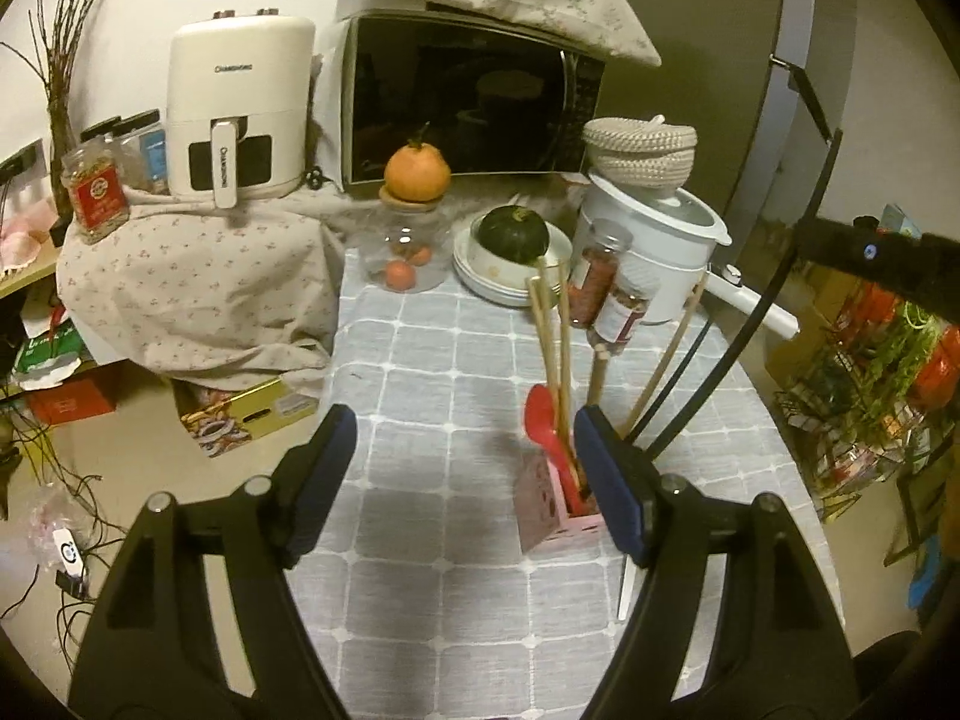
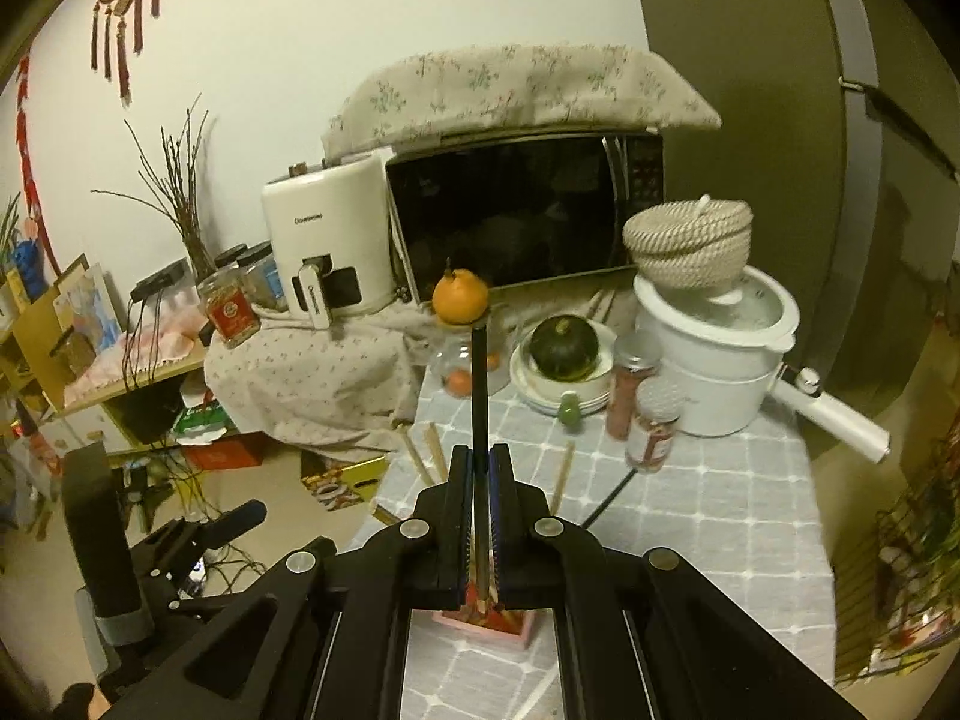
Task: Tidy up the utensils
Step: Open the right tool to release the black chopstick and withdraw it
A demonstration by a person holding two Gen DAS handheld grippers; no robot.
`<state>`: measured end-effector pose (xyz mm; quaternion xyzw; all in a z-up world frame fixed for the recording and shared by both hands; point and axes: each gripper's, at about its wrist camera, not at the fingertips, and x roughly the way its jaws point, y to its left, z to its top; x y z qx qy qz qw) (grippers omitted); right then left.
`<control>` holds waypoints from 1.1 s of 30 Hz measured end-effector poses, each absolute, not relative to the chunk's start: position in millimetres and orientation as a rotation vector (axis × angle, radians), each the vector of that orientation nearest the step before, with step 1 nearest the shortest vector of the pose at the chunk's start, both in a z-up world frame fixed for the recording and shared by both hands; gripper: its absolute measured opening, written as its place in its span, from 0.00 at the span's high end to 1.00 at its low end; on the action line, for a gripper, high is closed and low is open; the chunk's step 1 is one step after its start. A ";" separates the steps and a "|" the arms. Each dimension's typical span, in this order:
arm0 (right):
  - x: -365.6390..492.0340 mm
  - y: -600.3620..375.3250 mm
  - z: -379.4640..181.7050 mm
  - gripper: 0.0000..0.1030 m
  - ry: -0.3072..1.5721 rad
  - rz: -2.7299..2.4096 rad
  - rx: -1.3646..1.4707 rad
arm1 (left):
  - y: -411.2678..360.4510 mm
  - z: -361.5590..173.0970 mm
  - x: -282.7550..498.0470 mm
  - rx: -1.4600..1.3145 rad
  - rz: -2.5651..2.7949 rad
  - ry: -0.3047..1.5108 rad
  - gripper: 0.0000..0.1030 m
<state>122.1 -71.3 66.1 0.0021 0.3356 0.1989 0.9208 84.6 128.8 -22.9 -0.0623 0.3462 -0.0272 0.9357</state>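
A pink utensil holder (image 1: 549,510) stands on the grey checked tablecloth (image 1: 432,372). It holds a red spoon (image 1: 543,420), wooden chopsticks (image 1: 558,348) and other wooden handles. My left gripper (image 1: 465,432) is open and empty, hovering just left of the holder; its right finger (image 1: 606,468) overlaps the holder. My right gripper (image 2: 479,468) is shut on a black chopstick (image 2: 479,384), held upright above the pink holder (image 2: 486,621). That chopstick shows as a dark curved rod (image 1: 750,306) in the left wrist view. A white utensil (image 1: 627,591) lies on the cloth by the holder.
At the table's back stand a glass jar topped by an orange (image 1: 417,171), stacked plates with a green squash (image 1: 515,233), two spice jars (image 1: 606,288) and a white pot (image 1: 654,240) bearing a woven basket. Behind are a microwave (image 1: 468,102) and air fryer (image 1: 237,108).
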 end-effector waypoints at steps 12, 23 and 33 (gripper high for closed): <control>148.3 -53.8 22.4 0.95 0.771 0.415 0.022 | 132.0 -33.7 89.3 -0.142 -0.033 0.755 0.27; 164.0 -53.7 -5.2 0.95 0.833 0.400 0.028 | 124.9 -35.7 90.3 -0.119 -0.044 0.757 0.27; 157.9 -56.5 6.9 0.81 0.796 0.423 0.012 | 119.1 -36.3 88.0 -0.100 -0.053 0.755 0.26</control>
